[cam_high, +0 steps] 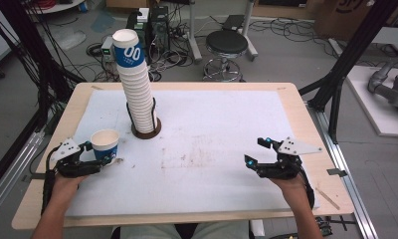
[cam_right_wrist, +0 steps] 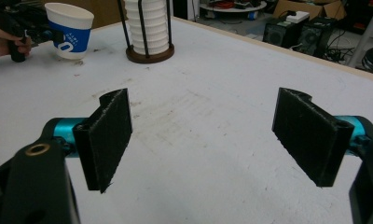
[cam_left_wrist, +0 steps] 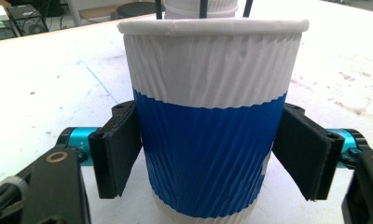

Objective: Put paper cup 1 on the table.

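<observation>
The paper cup (cam_left_wrist: 211,126) stands upright on the white table cover (cam_high: 212,144), at the lower left of the high view, between the jaws of the left gripper (cam_high: 95,162). In the left gripper view the left pad seems to touch the blue band, while a thin gap is seen at the right pad, so the cup is judged as not squeezed, and the grip as released or nearly so. The cup is judged to be light, empty and easily crushed; its ribbed wall should give good friction, and the blue band in the middle is the best place for holding. At the lower right of the high view the right gripper (cam_high: 260,152) rests with jaws wide and empty. Farther back, just beside the cup, a tall leaning stack of cups (cam_high: 137,84) stands in a wire holder (cam_high: 146,130) and could be knocked when the cup is lifted.
</observation>
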`<state>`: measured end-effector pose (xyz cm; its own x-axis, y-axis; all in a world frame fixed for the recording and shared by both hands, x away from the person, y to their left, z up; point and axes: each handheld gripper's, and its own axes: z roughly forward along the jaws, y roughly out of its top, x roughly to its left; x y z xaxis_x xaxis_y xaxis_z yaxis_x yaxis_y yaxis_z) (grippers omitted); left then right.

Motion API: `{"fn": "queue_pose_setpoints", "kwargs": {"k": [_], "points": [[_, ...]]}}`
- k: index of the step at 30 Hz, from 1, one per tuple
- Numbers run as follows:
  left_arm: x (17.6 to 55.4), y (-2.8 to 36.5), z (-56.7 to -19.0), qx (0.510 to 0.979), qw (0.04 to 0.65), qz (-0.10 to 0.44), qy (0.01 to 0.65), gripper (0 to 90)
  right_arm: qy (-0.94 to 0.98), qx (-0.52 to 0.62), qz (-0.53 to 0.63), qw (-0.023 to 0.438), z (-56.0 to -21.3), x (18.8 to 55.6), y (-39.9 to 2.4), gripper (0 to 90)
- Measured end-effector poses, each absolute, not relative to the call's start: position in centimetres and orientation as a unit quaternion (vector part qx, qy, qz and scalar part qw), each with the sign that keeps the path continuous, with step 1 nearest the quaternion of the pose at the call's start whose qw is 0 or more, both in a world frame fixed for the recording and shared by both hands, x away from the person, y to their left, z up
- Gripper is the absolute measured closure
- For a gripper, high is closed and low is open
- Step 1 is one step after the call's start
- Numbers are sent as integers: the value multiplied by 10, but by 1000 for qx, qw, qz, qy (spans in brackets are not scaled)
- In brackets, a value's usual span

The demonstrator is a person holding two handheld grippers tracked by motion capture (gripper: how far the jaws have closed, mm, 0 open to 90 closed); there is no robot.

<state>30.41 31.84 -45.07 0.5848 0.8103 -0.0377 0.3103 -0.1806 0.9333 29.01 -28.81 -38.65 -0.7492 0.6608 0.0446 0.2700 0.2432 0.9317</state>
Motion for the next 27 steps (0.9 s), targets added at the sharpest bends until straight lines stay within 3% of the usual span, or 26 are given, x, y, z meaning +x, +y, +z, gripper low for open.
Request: {"fn": "queue_pose_setpoints", "kwargs": {"k": [12,16,20,27], "points": [[291,325,-447,760,464,227,395,247,767,307,533,183,-387,291,-290,203],[291,326,-446,757,472,213,398,226,768,304,533,182,-387,292,-290,204],[288,325,-440,753,481,210,397,137,769,304,532,181,-387,292,-289,204],[272,338,-427,723,509,231,405,137,766,311,532,186,-387,291,-295,203]]}}
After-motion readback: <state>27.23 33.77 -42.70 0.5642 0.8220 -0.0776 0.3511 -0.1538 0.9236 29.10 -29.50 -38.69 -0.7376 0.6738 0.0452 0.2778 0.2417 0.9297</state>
